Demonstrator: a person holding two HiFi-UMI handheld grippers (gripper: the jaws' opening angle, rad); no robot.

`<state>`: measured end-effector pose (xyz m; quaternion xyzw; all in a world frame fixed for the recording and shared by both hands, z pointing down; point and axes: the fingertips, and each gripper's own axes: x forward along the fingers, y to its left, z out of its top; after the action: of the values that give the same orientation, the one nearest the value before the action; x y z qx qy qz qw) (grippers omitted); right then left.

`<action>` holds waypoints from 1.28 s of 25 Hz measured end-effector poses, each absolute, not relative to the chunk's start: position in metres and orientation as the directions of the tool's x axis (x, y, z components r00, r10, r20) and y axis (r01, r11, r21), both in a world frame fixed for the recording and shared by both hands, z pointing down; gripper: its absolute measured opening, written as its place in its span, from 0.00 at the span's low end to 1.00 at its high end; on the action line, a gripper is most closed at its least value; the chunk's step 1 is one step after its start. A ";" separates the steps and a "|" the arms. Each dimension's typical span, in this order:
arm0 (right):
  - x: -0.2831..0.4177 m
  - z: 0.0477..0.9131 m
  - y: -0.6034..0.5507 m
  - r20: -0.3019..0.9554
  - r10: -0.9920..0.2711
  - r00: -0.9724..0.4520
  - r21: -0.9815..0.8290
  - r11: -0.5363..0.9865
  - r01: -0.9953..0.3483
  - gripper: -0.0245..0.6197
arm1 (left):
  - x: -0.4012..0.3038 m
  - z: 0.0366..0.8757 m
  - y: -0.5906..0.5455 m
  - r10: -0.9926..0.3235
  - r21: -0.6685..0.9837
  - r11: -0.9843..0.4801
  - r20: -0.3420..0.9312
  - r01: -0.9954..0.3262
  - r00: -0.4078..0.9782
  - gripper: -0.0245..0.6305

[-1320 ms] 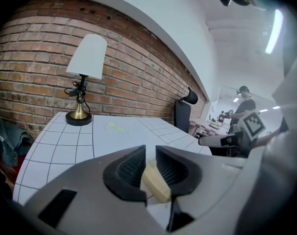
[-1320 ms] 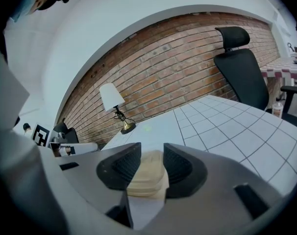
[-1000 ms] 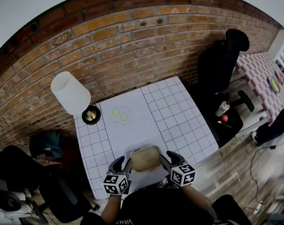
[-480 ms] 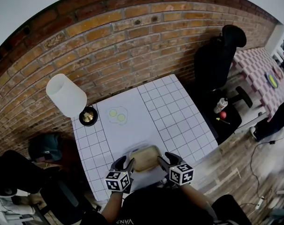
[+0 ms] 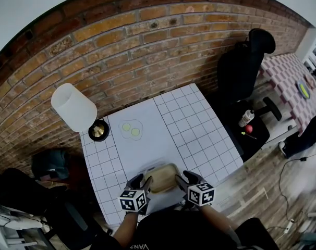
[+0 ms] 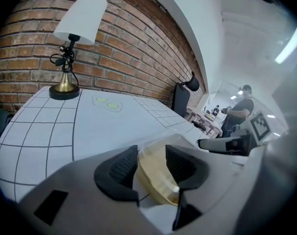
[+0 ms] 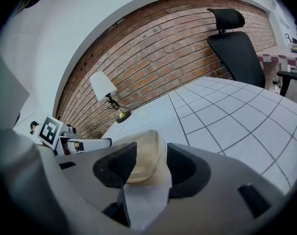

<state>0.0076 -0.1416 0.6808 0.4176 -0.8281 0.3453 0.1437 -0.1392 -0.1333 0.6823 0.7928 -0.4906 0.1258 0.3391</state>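
Head view: a lamp (image 5: 74,107) stands at the 10 o'clock corner of the table (image 5: 194,129), with two green dots (image 5: 131,129) just to its 3 o'clock side. At the table's 6 o'clock edge a tan box (image 5: 162,177) lies between the two tools. The left hand-held gripper (image 5: 142,182) is at the box's 9 o'clock end and the right hand-held gripper (image 5: 180,178) at its 3 o'clock end. I cannot tell whether the box rests on the table or hangs just above it. A black chair (image 5: 241,66) stands off the table at 2 o'clock, and a bottle (image 5: 246,117) stands on the floor beside it.

Left gripper view: the left hand-held gripper (image 6: 152,168) is clenched on the box (image 6: 156,180), a ribbed pad pressing on each side of its rim. The lamp (image 6: 75,38) stands at 11 o'clock, and a person (image 6: 241,106) is far off at 3 o'clock.

Right gripper view: the right hand-held gripper (image 7: 147,163) likewise grasps the box (image 7: 141,155) between its pads. The lamp (image 7: 107,94) is at 11 o'clock and the chair (image 7: 234,43) at 1 o'clock.
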 end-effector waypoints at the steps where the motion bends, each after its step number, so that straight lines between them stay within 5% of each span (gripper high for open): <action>1: 0.008 0.682 -0.142 0.531 -0.590 -0.609 -0.451 0.411 -0.792 0.31 | -0.138 0.683 -0.133 -0.691 0.415 -0.290 0.533 -0.862 0.488 0.32; 32: 0.000 0.677 -0.146 0.521 -0.582 -0.625 -0.455 0.430 -0.780 0.27 | -0.139 0.679 -0.136 -0.698 0.400 -0.291 0.532 -0.869 0.479 0.32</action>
<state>0.0001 -0.1460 0.6766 0.4085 -0.8333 0.3435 0.1440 -0.1393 -0.1363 0.6792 0.7932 -0.4939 0.1284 0.3322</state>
